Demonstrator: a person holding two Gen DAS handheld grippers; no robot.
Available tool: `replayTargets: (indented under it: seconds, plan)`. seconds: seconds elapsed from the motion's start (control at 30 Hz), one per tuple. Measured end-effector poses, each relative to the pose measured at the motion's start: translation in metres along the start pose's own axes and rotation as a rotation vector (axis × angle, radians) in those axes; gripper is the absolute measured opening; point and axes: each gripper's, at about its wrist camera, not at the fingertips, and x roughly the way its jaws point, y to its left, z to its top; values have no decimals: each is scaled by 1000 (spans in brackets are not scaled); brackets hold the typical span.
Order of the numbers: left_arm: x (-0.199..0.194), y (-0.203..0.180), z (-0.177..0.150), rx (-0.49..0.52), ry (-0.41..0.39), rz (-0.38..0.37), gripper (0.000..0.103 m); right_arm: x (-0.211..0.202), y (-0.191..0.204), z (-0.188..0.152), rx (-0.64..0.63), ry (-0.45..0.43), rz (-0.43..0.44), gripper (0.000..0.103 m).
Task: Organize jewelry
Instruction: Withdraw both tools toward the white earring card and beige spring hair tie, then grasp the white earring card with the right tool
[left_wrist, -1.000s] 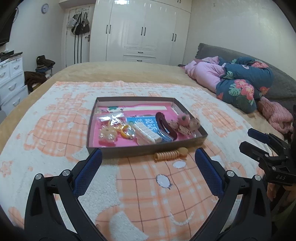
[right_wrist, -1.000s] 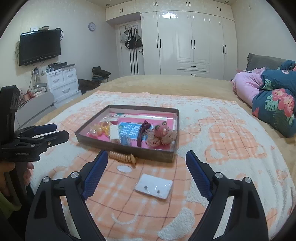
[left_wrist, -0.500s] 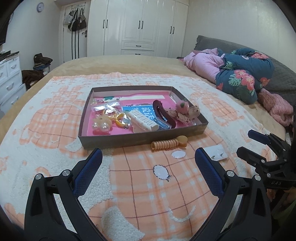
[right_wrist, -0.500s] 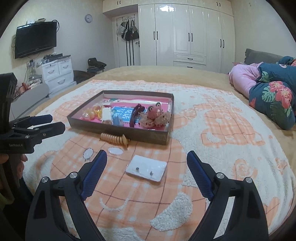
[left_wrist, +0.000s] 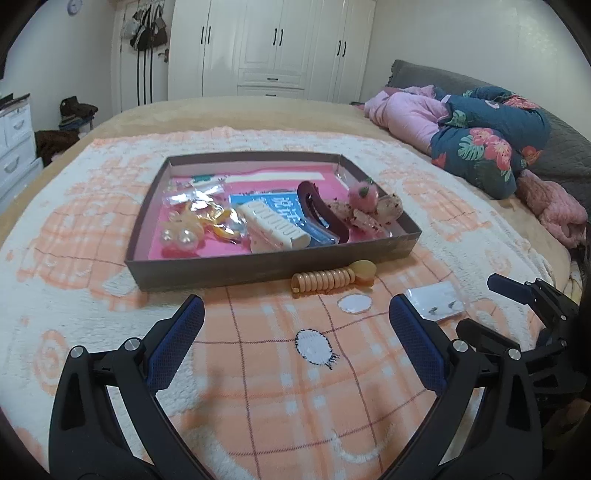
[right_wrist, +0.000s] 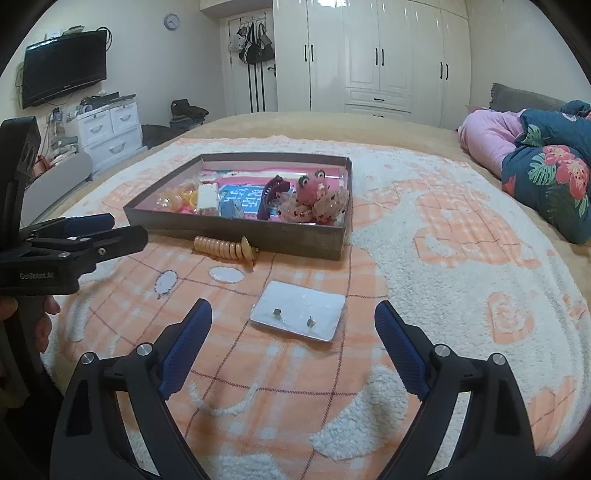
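Ahead of both tongs, a bed (right_wrist: 461, 251) under an orange-and-white fleece blanket (left_wrist: 74, 229) fills the room. Beyond it stands a white wardrobe (right_wrist: 376, 55), with bags (right_wrist: 253, 46) on hooks to its left. Far left are a wall-mounted television (right_wrist: 62, 66), a clock (right_wrist: 171, 21) and white drawers (right_wrist: 110, 129). Folded bedding (left_wrist: 480, 136) lies right.

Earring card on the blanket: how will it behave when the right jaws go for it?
The earring card looks thin and flat, so probably light and bendy. It lies flush on the plush blanket, so an edge pinch may be awkward. Its glossy sleeve could slip.
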Motion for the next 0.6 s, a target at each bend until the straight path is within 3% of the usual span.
replayTargets:
  seconds: [0.6]
  plan:
    - [51,-2,6,-45,102,-52,92,44,7,-3,52,89,-88,87]
